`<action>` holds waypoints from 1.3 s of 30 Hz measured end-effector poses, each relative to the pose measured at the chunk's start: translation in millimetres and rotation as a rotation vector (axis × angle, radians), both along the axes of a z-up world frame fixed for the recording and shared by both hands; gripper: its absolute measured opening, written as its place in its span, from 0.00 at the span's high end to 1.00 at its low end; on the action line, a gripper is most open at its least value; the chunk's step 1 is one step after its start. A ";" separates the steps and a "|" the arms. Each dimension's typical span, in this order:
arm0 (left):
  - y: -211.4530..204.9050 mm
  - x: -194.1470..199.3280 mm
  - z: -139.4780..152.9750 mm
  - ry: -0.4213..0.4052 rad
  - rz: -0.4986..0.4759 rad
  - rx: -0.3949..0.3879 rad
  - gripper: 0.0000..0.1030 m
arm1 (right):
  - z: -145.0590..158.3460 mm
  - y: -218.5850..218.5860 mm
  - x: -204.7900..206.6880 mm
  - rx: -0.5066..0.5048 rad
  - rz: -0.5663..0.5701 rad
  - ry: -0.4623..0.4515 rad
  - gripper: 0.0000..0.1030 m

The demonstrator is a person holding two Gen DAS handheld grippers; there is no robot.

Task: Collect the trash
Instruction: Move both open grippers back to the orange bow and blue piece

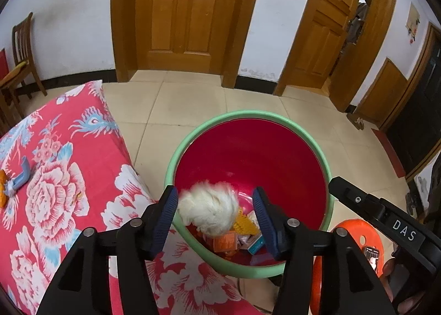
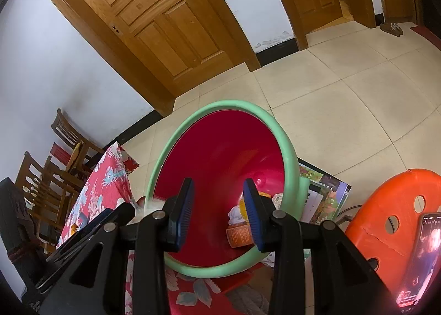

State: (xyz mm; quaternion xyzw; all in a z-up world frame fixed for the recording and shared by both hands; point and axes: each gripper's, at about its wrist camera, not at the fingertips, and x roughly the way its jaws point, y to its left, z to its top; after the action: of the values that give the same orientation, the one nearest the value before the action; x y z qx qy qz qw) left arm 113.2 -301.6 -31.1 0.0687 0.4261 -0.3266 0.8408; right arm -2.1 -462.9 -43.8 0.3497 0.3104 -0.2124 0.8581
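We read "DAS" on the right gripper point(image 2: 217, 214). Left gripper point(image 1: 215, 213) gapes over the red bin point(image 1: 249, 115); the blurred white wad point(image 1: 208, 209) sits between its pads, untouched. Right jaws are half-spread and empty above the bin.

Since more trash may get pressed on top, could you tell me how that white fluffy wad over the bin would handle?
The white fluffy wad looks soft and fibrous, so probably light and squashable. Its blurred edges suggest it drifts easily rather than rolling.
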 end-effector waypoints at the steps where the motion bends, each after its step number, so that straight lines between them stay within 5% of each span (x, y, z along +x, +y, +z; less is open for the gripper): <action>1: 0.0 -0.4 0.5 0.000 0.000 0.000 0.43 | 0.1 0.0 0.0 0.000 0.000 0.000 0.62; 15: 25.2 -1.6 16.7 -0.023 0.054 -0.034 0.43 | 7.5 8.5 -1.1 -0.013 0.017 -0.013 0.51; 39: 157.6 30.6 43.8 -0.107 0.318 -0.040 0.43 | 40.4 75.8 36.4 -0.064 0.180 -0.026 0.47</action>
State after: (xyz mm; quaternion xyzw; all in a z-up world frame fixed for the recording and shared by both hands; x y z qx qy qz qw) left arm 143.8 -144.1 12.7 0.0009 0.3799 -0.1936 0.9045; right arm 34.3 -387.1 -3.4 0.2957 0.3224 -0.1395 0.8884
